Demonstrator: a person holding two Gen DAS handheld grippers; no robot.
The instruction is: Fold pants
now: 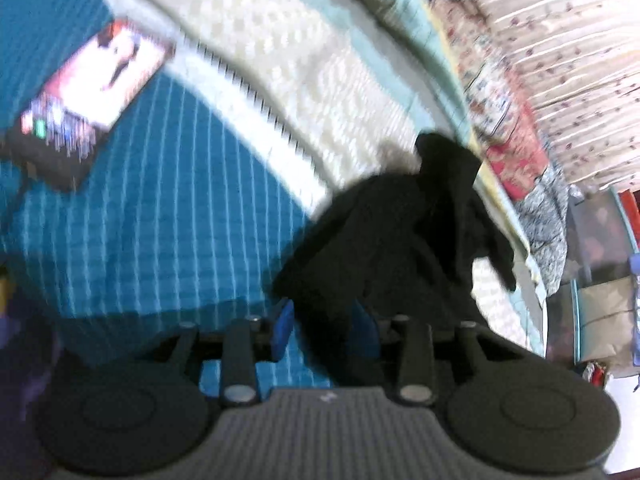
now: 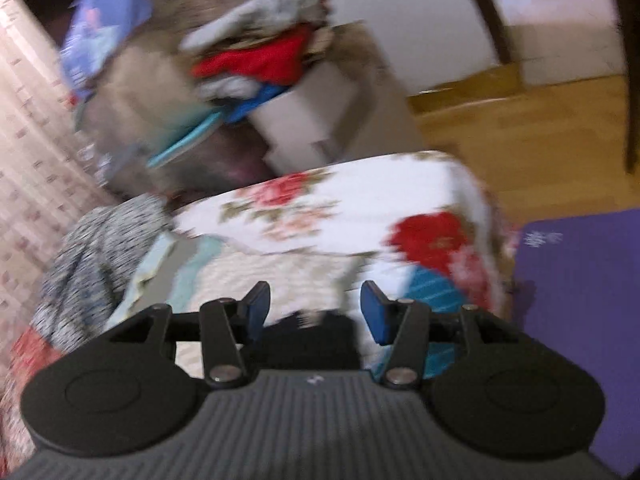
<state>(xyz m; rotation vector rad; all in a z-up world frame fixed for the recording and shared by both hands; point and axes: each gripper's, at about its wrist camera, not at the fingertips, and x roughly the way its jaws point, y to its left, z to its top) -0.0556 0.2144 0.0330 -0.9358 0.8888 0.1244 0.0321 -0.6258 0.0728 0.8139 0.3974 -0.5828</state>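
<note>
We see the crumpled black fabric pants [image 1: 400, 240] lying on the bed between the spread left tongs [image 1: 324, 326] and below the spread, empty right tongs [image 2: 314, 312].

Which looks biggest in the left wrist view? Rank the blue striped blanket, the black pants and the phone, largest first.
1. blue striped blanket: fills most of the left half.
2. black pants: a crumpled heap right of centre, though it lies nearest the camera, which enlarges it.
3. phone: small, at upper left.

Black pants [image 1: 400, 240] — blue-striped blanket [image 1: 160, 220].
</note>
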